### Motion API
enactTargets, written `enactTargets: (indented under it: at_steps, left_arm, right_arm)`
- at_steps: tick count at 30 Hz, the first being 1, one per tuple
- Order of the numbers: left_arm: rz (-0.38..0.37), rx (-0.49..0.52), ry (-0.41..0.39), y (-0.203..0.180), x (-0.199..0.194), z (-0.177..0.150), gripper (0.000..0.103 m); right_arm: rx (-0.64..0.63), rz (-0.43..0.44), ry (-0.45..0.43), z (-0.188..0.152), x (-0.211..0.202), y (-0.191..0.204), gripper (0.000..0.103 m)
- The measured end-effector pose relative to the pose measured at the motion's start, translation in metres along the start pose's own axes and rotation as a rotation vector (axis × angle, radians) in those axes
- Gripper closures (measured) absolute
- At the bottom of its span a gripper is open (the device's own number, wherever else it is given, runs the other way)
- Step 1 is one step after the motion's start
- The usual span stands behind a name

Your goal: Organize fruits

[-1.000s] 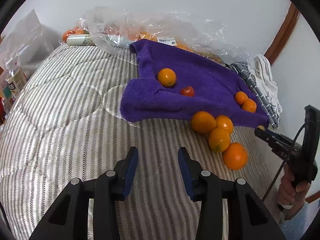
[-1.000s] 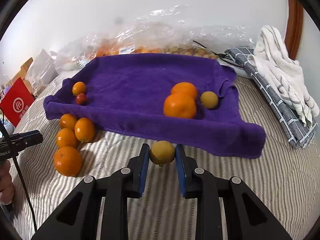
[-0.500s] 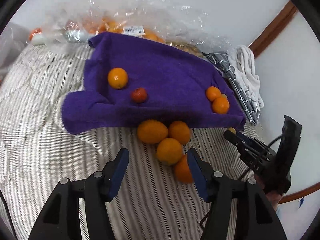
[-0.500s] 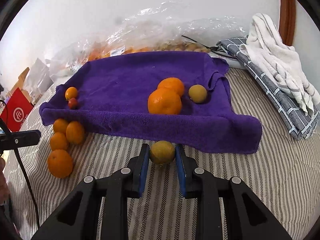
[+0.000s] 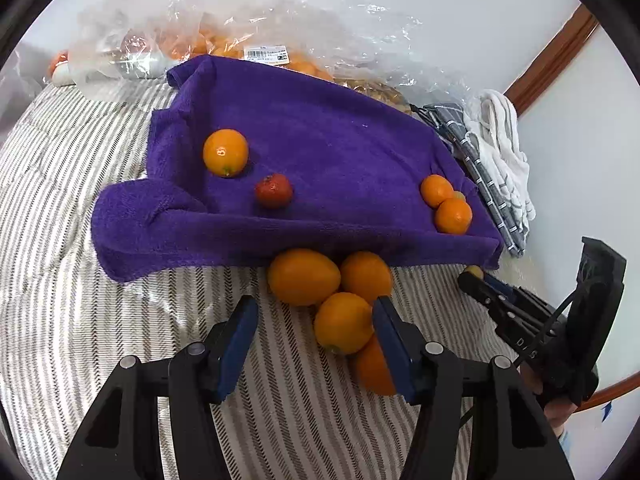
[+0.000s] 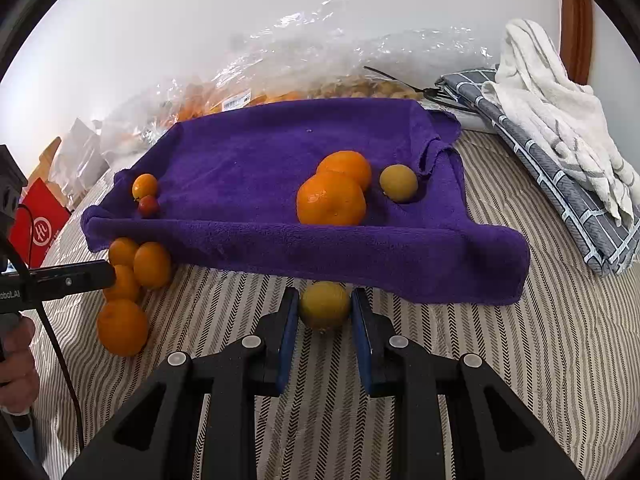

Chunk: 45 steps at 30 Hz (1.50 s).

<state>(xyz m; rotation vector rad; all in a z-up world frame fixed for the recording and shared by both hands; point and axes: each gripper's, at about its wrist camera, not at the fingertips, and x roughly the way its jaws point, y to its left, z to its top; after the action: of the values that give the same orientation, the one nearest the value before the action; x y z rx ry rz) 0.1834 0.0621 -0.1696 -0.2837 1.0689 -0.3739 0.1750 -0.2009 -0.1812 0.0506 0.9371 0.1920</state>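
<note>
A purple towel (image 5: pixel 328 136) lies on the striped bed cover. On it sit a small orange (image 5: pixel 225 152), a red fruit (image 5: pixel 273 190) and two oranges (image 5: pixel 453 215) at the right end. Several oranges (image 5: pixel 303 276) cluster before the towel's front edge. My left gripper (image 5: pixel 314 306) hovers over this cluster, jaws closing; one orange (image 5: pixel 343 322) lies between them by the right pad, the left pad well clear. My right gripper (image 6: pixel 325 300) is shut on a yellow-green round fruit (image 6: pixel 325 305) in front of the towel (image 6: pixel 280 152). A matching fruit (image 6: pixel 398 183) rests beside two oranges (image 6: pixel 331 199).
Clear plastic bags of fruit (image 5: pixel 256 40) lie behind the towel along the wall. A grey checked cloth and a white towel (image 6: pixel 560 120) sit at the right. A red box (image 6: pixel 38 228) stands at the left. A hand (image 6: pixel 16 356) holds the left gripper (image 6: pixel 72 280).
My left gripper has swung right, from the bare cover to the orange cluster, and its jaws have widened. The right gripper keeps the yellow-green fruit and has barely moved.
</note>
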Motion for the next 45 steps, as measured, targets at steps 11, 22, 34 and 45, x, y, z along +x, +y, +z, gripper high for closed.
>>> enactTargets:
  at_steps: [11, 22, 34, 45]
  left_arm:
    - [-0.072, -0.054, -0.030, 0.009, -0.003, -0.001, 0.067]
    - [-0.115, -0.106, -0.048, 0.023, -0.012, -0.008, 0.077]
    - [-0.144, -0.083, -0.036, 0.024, -0.011, -0.011, 0.074]
    - [-0.118, 0.004, -0.024, 0.009, 0.000, -0.014, 0.060]
  right_arm:
    - [-0.004, 0.000, 0.016, 0.000, 0.004, 0.000, 0.077]
    - [0.001, 0.007, 0.013, -0.001, 0.003, 0.000, 0.077]
    - [0.017, 0.031, -0.011, -0.002, -0.001, -0.002, 0.077]
    - [-0.010, 0.050, -0.012, -0.003, -0.003, 0.001, 0.077]
